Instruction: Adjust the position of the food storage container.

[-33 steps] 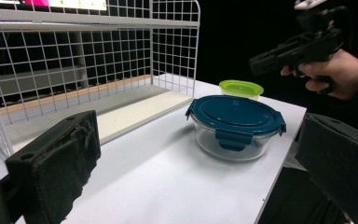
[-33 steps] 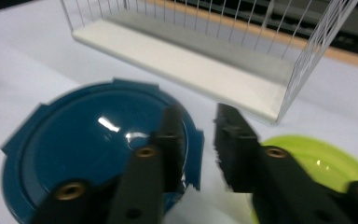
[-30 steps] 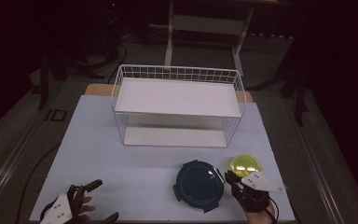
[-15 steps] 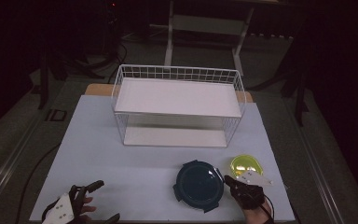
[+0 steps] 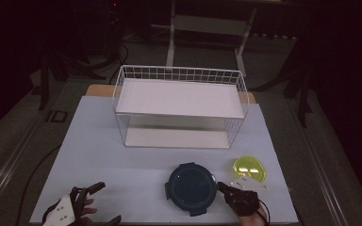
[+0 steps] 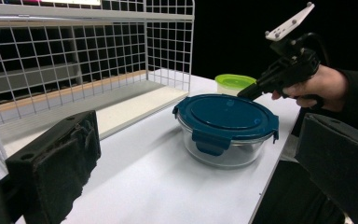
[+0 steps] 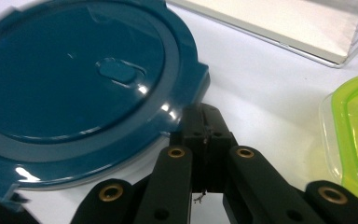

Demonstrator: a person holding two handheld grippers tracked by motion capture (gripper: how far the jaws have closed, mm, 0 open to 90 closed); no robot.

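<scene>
- Round clear glass container with dark blue clip-on lid [image 5: 191, 187]: near right of the white table [image 5: 122, 165], lid on.
- Small clear container with lime-green lid [image 5: 249, 169]: just right of the blue one, slightly farther.
- White wire two-tier rack [image 5: 179, 106]: far centre.
- Right gripper [image 7: 204, 122]: jaws pressed together, holding nothing, tip beside the blue lid's right rim.
- Left gripper [image 5: 99, 202]: near left, jaws wide apart, empty.
</scene>
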